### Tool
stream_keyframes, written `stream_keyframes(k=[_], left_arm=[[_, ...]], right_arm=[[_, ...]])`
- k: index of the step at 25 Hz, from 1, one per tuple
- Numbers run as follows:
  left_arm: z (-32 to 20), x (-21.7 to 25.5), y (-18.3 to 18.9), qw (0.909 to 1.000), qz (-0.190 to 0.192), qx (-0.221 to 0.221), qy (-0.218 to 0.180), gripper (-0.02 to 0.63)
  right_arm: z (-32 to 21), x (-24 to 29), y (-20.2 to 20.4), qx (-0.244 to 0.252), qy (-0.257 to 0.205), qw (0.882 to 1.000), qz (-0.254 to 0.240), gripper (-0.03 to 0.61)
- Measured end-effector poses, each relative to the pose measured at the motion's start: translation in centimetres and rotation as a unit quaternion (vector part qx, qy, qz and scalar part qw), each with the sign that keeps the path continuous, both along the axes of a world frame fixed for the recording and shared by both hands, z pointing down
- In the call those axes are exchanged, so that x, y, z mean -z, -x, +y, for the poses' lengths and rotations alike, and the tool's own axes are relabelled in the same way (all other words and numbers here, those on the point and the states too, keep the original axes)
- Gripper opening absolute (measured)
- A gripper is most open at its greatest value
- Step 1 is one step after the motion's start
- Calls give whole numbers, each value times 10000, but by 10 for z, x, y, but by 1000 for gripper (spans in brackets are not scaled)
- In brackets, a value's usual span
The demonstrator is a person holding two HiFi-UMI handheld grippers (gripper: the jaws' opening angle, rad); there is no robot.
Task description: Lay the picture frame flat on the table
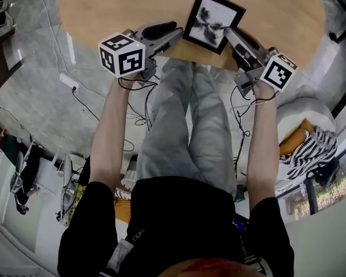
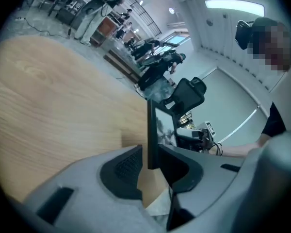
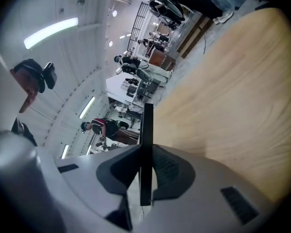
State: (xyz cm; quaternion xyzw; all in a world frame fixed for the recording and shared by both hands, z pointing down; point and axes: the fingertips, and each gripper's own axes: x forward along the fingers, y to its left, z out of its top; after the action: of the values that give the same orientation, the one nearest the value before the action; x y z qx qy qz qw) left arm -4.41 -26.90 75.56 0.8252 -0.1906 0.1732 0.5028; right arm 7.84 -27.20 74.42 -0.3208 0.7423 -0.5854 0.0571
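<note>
Notably, right tongs (image 1: 229, 34) alone clamped the picture frame (image 1: 212, 21); left tongs (image 1: 177, 32) stood apart around its edge. One-sided grip risked it pivoting and slapping the desk (image 1: 115, 4)

You have no text, number or brand to read here. The left cube (image 1: 122, 54), behind the left gripper (image 1: 177, 34), and the right cube (image 1: 278, 71), behind the right gripper (image 1: 228, 33), carry only black-and-white square markers, with no letters or digits. The frame (image 1: 212, 21) between the two grippers shows a grey picture with no caption. Anything printed on the gear far beyond your jaws is too small to make out.
</note>
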Motion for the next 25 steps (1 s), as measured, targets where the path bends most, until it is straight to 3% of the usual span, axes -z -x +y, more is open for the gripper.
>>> stream_keyframes(k=[3,7,16,22,25], left_arm=[[0,4,11,9994,204,269,27,23],[7,10,5,9977,523,426,68,12],[26,15,-17,9971,652,338,205,11],[26,15,-5,9965,708,358,249,11],[27,20,-4,9963,732,400,214,12]], right_arm=[[-8,-27,-1,-4,429,9975,558,66],[-11,-45,-1,41,686,9949,744,66],[-7,-70,-9,-242,1140,9882,997,66],[-6,-91,-18,-315,1287,9653,2250,67],[-3,-96,-28,-314,1266,9428,3067,72]])
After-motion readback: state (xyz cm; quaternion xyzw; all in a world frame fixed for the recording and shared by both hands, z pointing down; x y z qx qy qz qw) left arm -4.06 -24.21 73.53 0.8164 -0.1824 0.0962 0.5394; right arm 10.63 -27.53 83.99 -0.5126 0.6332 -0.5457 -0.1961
